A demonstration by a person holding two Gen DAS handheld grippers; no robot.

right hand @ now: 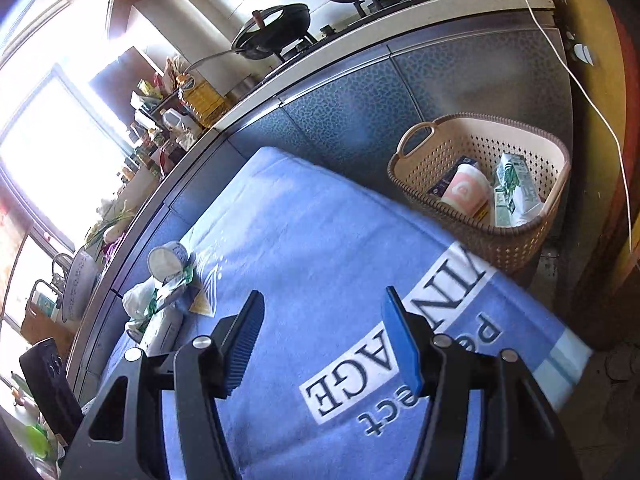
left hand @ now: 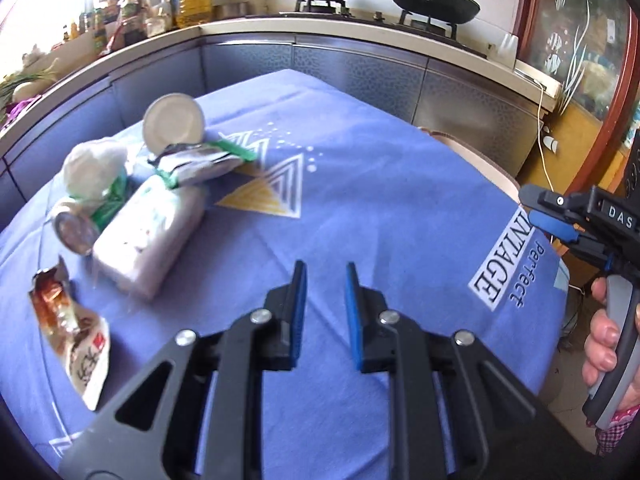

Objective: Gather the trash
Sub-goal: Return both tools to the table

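A heap of trash lies on the blue tablecloth [left hand: 360,208]. It holds a tipped can with a pale lid [left hand: 174,124], a crumpled white bag [left hand: 94,168], a green-edged wrapper [left hand: 200,162], a white packet [left hand: 148,236] and a second can [left hand: 76,234]. An orange snack wrapper [left hand: 72,336] lies apart, nearer me. My left gripper [left hand: 326,276] hovers right of the heap, jaws narrowly apart and empty. My right gripper [right hand: 324,300] is wide open and empty over the cloth's printed lettering, and its tip [left hand: 538,212] shows at the table's right edge. The heap [right hand: 164,300] lies to its left.
A tan perforated basket [right hand: 480,240] stands on the floor beyond the table's right side, holding a pink cup [right hand: 466,192], a carton [right hand: 514,188] and a dark box. Behind runs a counter [left hand: 360,28] with pans, bottles and a white cable [right hand: 580,92]. A hand [left hand: 604,340] grips the right handle.
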